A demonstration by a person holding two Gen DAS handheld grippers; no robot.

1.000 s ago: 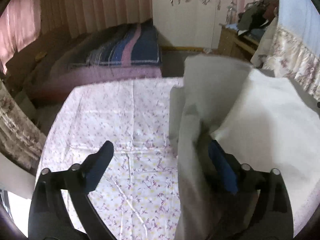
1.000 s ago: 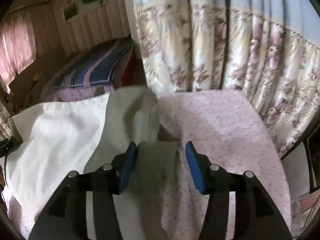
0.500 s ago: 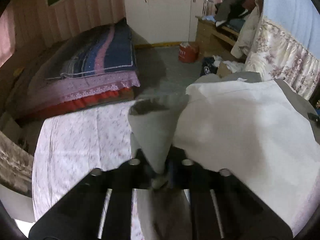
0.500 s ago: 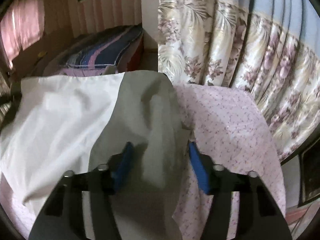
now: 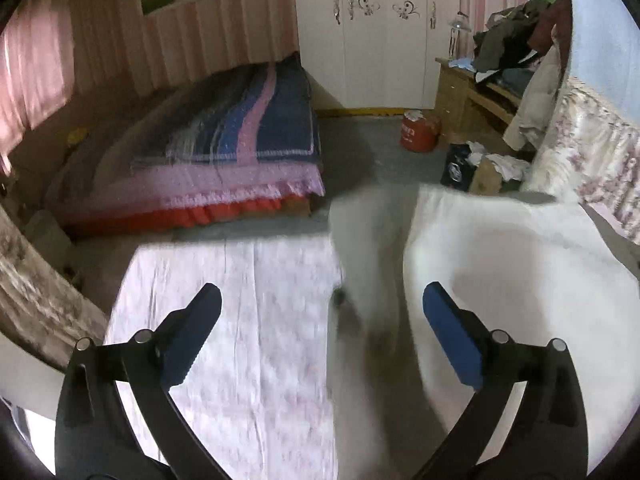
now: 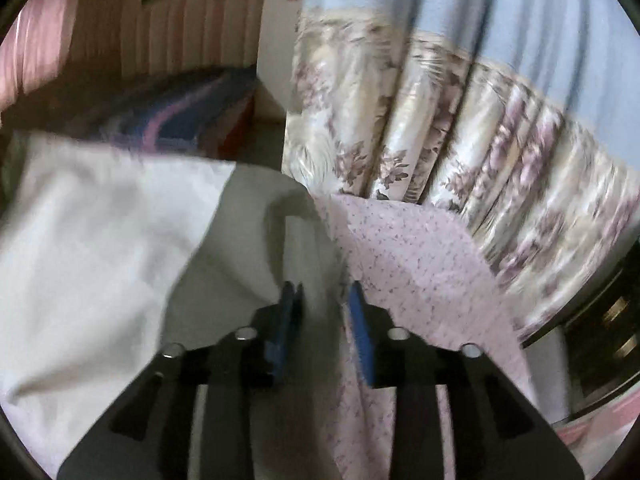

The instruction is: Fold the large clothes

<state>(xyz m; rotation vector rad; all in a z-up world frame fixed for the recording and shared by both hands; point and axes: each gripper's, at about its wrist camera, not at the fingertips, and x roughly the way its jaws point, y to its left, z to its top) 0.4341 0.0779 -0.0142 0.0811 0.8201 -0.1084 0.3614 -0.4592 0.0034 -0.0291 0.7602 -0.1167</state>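
garment (image 5: 520, 280): large pale cloth, white panel with grey-beige side, no print
state: loosely bunched, partly folded over itself, motion-blurred
pose: grey flap (image 5: 360, 248) stands up centre of left view; white part billows to the right
where: on floral pink sheet (image 5: 248, 320); in right view fills left and centre (image 6: 100, 248)

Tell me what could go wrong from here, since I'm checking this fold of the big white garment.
The left gripper has just opened wide, so the white garment flap may slump and undo the fold. The right gripper has cloth between its fingers; whether it grips is unclear. A pull there could drag the floral sheet.
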